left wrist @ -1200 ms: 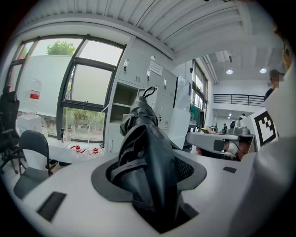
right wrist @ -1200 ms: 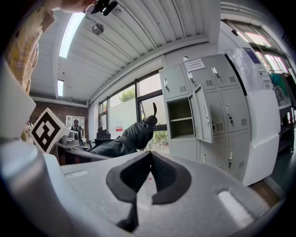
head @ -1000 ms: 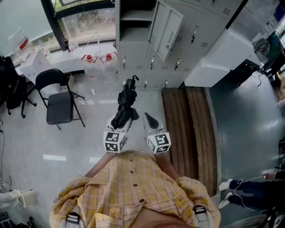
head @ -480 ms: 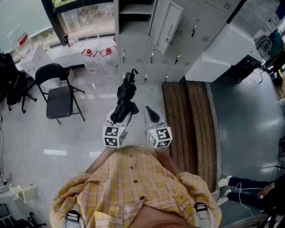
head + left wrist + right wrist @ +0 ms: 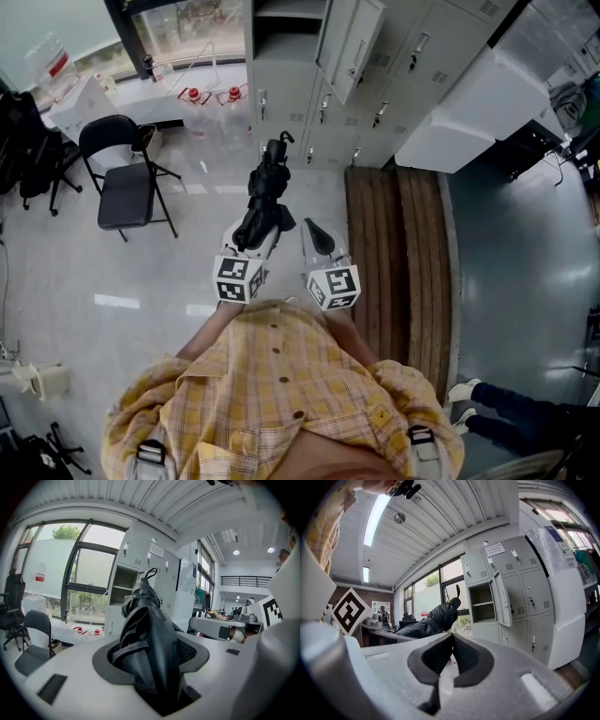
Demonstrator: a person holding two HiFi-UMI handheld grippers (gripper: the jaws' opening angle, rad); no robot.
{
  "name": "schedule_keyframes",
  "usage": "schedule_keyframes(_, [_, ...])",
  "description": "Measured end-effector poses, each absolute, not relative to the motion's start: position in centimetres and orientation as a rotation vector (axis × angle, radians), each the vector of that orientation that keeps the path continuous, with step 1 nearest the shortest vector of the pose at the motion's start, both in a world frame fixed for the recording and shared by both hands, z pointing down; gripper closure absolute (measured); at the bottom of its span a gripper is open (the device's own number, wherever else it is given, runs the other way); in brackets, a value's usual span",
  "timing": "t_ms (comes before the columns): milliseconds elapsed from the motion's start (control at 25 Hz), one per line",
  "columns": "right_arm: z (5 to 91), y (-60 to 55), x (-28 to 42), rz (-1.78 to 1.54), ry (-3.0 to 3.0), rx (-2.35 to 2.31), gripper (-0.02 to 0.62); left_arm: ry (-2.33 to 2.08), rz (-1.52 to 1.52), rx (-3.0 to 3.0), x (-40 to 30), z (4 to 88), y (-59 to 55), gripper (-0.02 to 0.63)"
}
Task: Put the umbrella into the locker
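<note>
Meanwhile, the left gripper's [image 5: 255, 246] jaws are pinching the folded umbrella [image 5: 150, 634], well short of the open locker [image 5: 483, 592]; the right gripper's [image 5: 451, 639] jaws are resting together, empty.

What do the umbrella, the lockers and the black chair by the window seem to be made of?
The umbrella looks like black synthetic fabric, perhaps nylon, slightly glossy: it lies in soft creased folds. The lockers look like painted sheet metal, pale grey and matte: flat doors with vent slots. The chair has a thin dark frame, probably metal tube; seat covering unclear.
</note>
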State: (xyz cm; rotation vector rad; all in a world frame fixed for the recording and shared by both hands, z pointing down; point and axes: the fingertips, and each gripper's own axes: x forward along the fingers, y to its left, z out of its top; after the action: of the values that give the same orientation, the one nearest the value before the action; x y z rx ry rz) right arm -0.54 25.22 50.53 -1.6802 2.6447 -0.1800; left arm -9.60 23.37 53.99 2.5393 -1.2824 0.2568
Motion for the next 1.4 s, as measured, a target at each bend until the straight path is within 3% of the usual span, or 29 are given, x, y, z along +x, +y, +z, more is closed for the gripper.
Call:
schedule_keyframes(720, [52.3,24.7,2.7,-0.224,2.612,-1.709,0.598,-1.264,0.293,2.524,-6.8,56.3,24.7,0.377])
schedule_keyframes(1400, [54.1,10.3,4.1,-0.248,2.67,-1.682,0.598,-1.241,0.289,2.489,-4.8,58.8,10.5,0.377])
